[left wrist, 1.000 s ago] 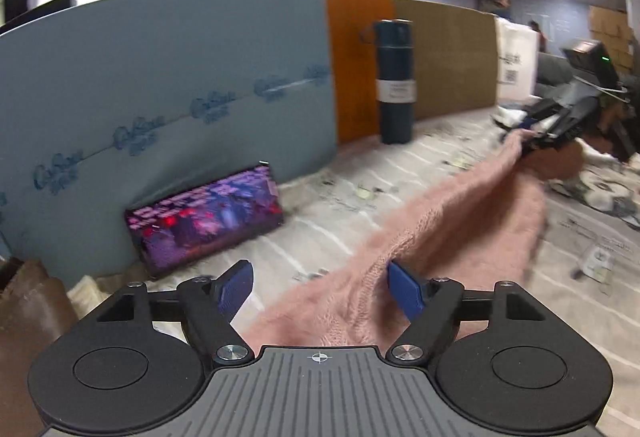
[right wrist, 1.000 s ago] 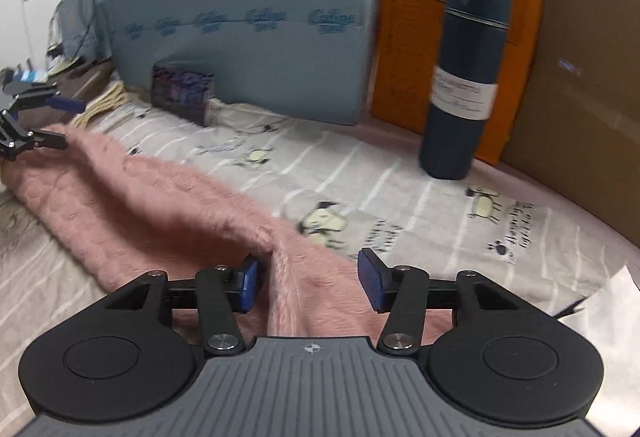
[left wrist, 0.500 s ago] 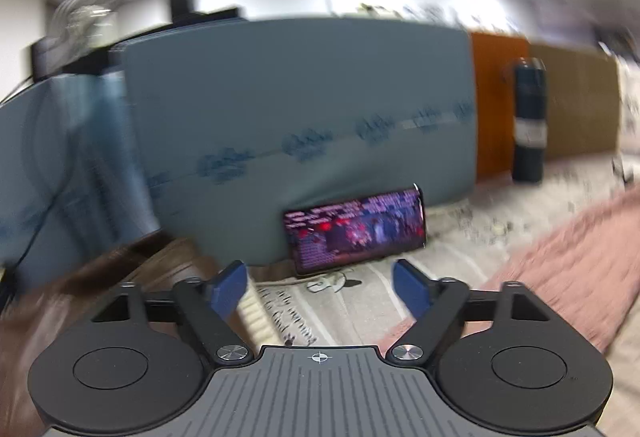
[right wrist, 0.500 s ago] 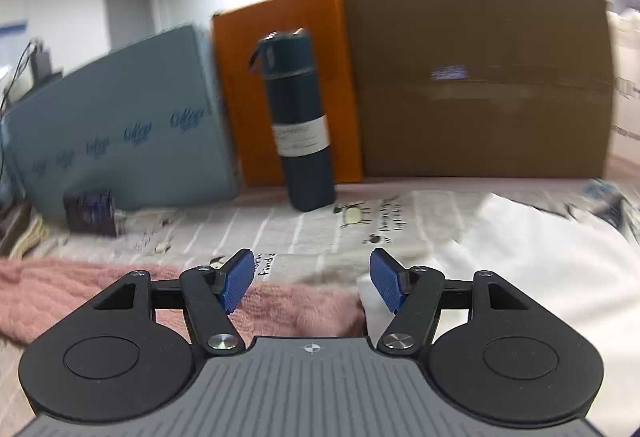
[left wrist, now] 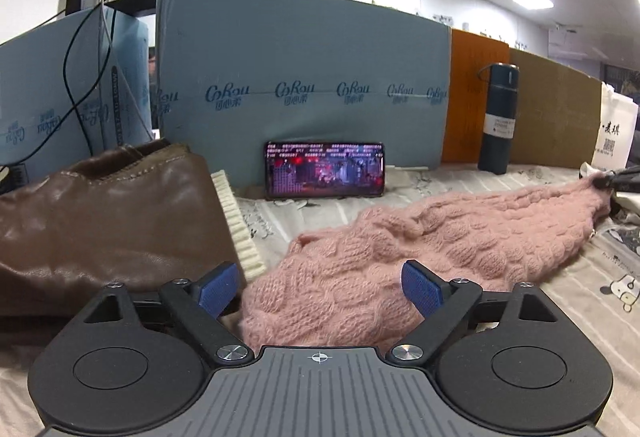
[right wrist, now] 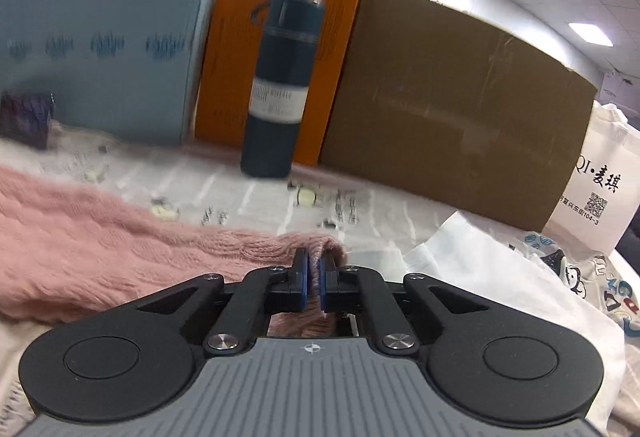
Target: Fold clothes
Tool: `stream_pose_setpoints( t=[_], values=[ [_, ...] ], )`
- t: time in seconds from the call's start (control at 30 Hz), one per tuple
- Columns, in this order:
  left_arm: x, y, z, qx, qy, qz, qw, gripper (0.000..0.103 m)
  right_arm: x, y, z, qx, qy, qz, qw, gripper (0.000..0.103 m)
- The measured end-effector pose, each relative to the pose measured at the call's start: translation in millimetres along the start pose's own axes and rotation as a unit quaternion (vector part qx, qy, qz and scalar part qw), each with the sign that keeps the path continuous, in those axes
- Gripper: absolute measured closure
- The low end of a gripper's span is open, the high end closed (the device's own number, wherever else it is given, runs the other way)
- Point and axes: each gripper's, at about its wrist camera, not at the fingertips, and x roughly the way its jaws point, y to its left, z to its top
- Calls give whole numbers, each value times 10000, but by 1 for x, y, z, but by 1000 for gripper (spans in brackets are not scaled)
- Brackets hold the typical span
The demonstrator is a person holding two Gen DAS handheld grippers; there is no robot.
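The right gripper (right wrist: 314, 269) pinches one end of the fluffy pink knitted sweater (left wrist: 400, 253), while the left gripper (left wrist: 320, 287) is opening, pads clear of the knit between them.

Pink cable-knit sweater (left wrist: 420, 249); brown leather jacket (left wrist: 108, 217); dark-blue flask (right wrist: 280, 89), white label; orange board (right wrist: 236, 49); striped cartoon-print sheet (left wrist: 600, 277).

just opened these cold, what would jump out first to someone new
The pink sweater stretched across the printed sheet, its near end between the opening left tongs and its far end pinched in the shut right tongs. Next, the glowing phone propped against the blue board, and the dark blue flask standing before the orange board.
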Motion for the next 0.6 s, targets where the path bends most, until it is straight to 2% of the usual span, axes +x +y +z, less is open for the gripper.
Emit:
stream_pose_setpoints(
  t=[0.1,0.17,0.23,0.3,0.33,0.37,0.43,0.53,0.57,0.6],
  values=[
    [-4,1,-2,-59,-108,46,9999,12,9,2,-5,173,174,-96,9997,97],
    [-8,3,-1,-201,-228,31,9995,12,-3,-4,-3,806,63,-69,9967,84],
    [-14,5,1,-467,-385,-52,9982,12,-26,-8,1,1489,-159,-84,9887,37],
    [-21,8,2,-803,-590,-291,9946,7,-50,-9,4,2091,-370,70,9772,21],
    [-23,9,3,-990,-679,-465,9917,6,-58,-9,5,2406,-331,247,9697,21],
    [-25,10,3,-1177,-762,-649,9880,4,-60,-11,4,2781,-174,452,9593,21],
    [-28,14,3,-1476,-897,-1007,9798,4,-56,-16,-4,3655,284,899,9260,21],
    [-25,18,0,-1606,-841,-1015,9782,3,-34,-20,-23,4776,809,1515,8616,21],
    [-23,20,-1,-1674,-768,-957,9782,3,-27,-20,-28,4972,854,1605,8484,22],
    [-21,22,-2,-1745,-693,-906,9780,3,-20,-20,-32,5103,852,1588,8409,23]
  ],
)
